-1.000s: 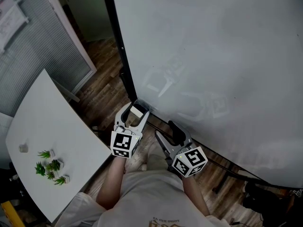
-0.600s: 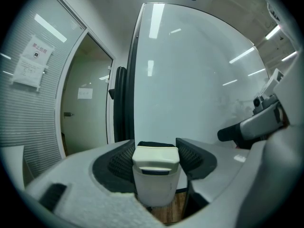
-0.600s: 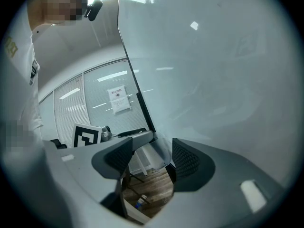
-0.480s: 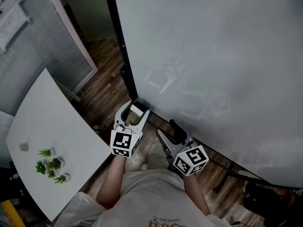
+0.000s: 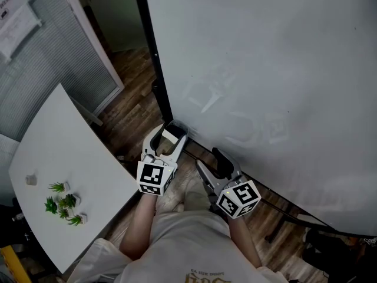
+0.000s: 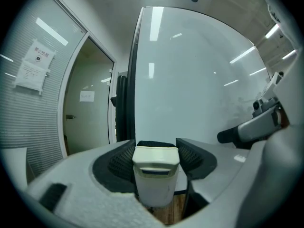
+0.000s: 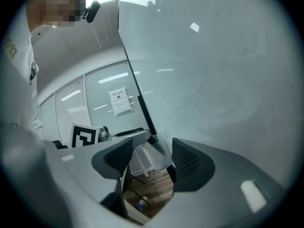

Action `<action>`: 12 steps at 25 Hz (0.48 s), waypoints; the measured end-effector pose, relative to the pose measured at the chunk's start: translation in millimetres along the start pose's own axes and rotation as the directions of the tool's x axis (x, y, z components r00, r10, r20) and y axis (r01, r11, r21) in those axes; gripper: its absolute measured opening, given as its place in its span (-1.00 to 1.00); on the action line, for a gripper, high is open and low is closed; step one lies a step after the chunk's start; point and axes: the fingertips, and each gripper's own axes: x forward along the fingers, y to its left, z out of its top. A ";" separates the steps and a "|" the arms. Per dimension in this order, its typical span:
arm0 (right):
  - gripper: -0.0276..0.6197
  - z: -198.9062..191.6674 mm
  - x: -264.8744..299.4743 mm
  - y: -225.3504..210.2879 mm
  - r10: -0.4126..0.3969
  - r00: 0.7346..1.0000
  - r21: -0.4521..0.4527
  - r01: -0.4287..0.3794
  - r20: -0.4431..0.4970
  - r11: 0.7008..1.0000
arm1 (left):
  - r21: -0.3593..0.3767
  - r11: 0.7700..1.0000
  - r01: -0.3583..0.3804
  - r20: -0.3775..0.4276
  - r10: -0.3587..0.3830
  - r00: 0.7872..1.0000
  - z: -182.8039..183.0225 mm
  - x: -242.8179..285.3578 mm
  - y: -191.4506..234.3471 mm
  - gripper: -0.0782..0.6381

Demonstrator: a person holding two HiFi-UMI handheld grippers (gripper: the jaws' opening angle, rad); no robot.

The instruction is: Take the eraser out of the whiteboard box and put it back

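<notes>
Eraser: cream plastic block with a dark felt face [image 6: 156,174]. It is out of the box, clamped between the jaws of my left gripper [image 5: 175,132], with the felt on the far side from the camera. It is held in the air just off the lower left corner of the big glossy whiteboard [image 5: 265,69], close to the board's black frame post [image 5: 154,69].

Box: the right gripper view shows a translucent plastic holder [image 7: 159,158] at the foot of the board, seen through the gap between the jaws. I take that to be the whiteboard box. The head view does not show it clearly.

Right gripper [image 5: 207,160]: jaws apart, nothing between them, hanging beside the left one and apart from it.

Step in hand, as I judge it: return the eraser.
- Square the eraser's long side to the box mouth before going down.
- Go in straight, so that no corner catches the rim.
- Hold the felt off the board face.
- Let go only once the block sits on the box floor, since a drop from height could bounce it onto the brown wood-plank floor [image 5: 132,108].
- Leave the right gripper clear of the path.

Off to the left is a white bench [image 5: 59,140] with small green potted plants [image 5: 62,205], well away from the work.
</notes>
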 end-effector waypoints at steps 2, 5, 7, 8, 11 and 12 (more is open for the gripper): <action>-0.10 0.2 -1.6 0.4 0.003 1.000 -0.001 -0.003 0.001 1.000 | -0.001 1.000 -0.006 0.010 0.006 1.000 3.5 -1.9 0.4 -0.04; -0.10 0.1 -5.4 1.8 0.005 1.000 -0.004 -0.005 0.004 1.000 | -0.004 1.000 -0.012 0.022 0.012 1.000 8.5 -5.7 -0.7 -0.04; -0.10 -0.2 -7.5 3.7 0.007 1.000 -0.005 -0.007 0.008 1.000 | -0.006 1.000 -0.015 0.027 0.015 1.000 9.9 -8.6 -1.1 -0.04; -0.10 0.1 -8.3 4.8 0.008 1.000 -0.006 -0.008 0.010 1.000 | -0.007 1.000 -0.017 0.028 0.017 0.999 10.0 -10.1 -1.0 -0.04; -0.10 1.1 -10.1 7.4 0.011 1.000 -0.010 -0.011 0.016 1.000 | -0.008 1.000 -0.023 0.036 0.023 0.999 12.2 -14.6 -0.7 -0.04; -0.10 0.9 -10.9 8.3 0.012 1.000 -0.011 -0.012 0.017 1.000 | -0.007 1.000 -0.025 0.040 0.025 0.999 13.3 -16.2 -0.9 -0.04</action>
